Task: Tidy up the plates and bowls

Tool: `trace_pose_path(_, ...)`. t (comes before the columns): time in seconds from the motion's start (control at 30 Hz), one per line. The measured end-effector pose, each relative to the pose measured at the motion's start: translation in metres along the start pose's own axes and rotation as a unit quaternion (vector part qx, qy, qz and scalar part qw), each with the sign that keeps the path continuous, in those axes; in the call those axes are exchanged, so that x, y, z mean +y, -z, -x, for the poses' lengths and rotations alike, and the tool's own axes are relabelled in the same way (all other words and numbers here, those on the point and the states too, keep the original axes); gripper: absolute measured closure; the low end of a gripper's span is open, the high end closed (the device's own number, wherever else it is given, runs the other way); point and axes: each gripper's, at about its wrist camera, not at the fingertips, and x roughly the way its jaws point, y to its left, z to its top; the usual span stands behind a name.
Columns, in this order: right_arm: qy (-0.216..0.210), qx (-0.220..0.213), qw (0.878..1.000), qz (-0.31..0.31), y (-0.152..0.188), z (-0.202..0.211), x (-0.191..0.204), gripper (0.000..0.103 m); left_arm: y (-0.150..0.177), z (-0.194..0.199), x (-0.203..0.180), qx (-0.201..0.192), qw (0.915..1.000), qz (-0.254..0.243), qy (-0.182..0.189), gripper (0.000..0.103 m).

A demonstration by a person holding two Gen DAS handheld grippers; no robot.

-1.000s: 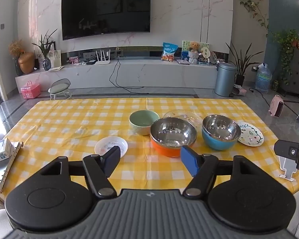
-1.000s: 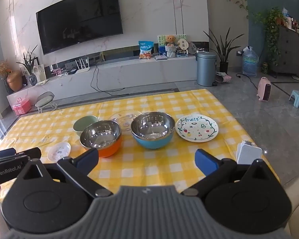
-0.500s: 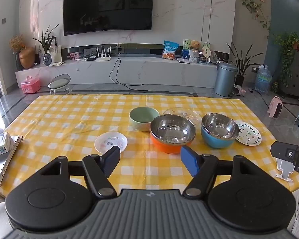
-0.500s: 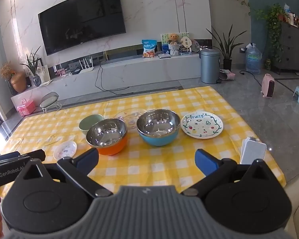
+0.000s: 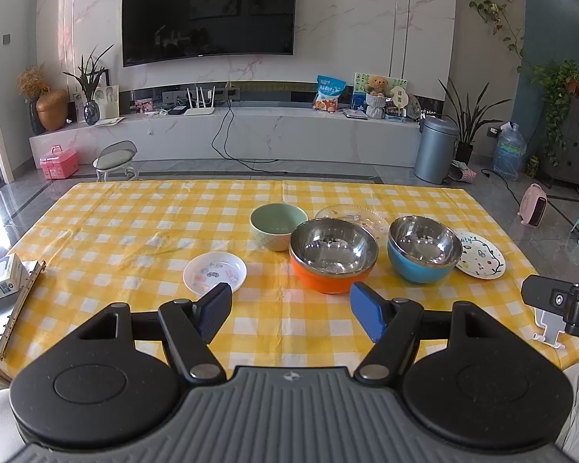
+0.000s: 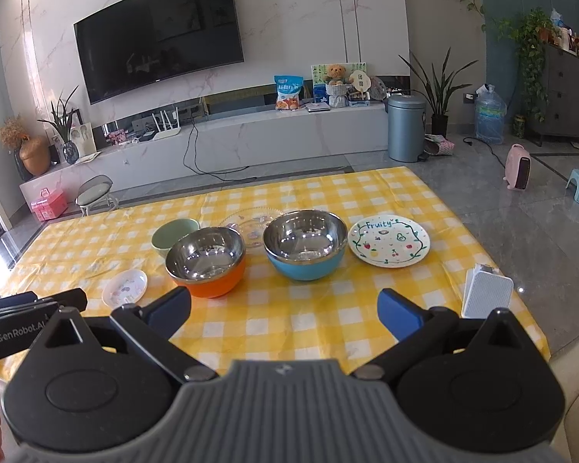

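1. Left gripper [image 5: 289, 308] and right gripper [image 6: 283, 310] hover over the near edge of the bench [image 5: 135, 227], blue pads spread apart, holding nothing
2. On the yellow checked cloth, mid-bench: a steel-lined orange bowl [image 5: 332, 256] and blue bowl [image 5: 424, 254], side by side
3. A matte green bowl [image 5: 278, 225] and a clear glass plate [image 5: 353, 216] sit behind them
4. The round white "Fruity" plate [image 6: 389, 240] lies right of the blue bowl; a small saucer [image 5: 214, 272] lies left of the orange bowl

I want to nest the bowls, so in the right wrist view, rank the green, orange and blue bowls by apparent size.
1. blue bowl and orange bowl: they look about alike, so I would not rank them.
2. green bowl: clearly smallest, though it sits farther back and is partly hidden by the orange bowl.
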Motion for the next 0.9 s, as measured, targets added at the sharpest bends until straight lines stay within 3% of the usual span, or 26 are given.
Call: trace_pose_path(0.9,0.001,0.011,1.0,-0.001,0.0025,-0.0041,-0.0002,0.002,0.0011,-0.0029,0.0001,0.011,0.9999,0.005,0.003,0.02)
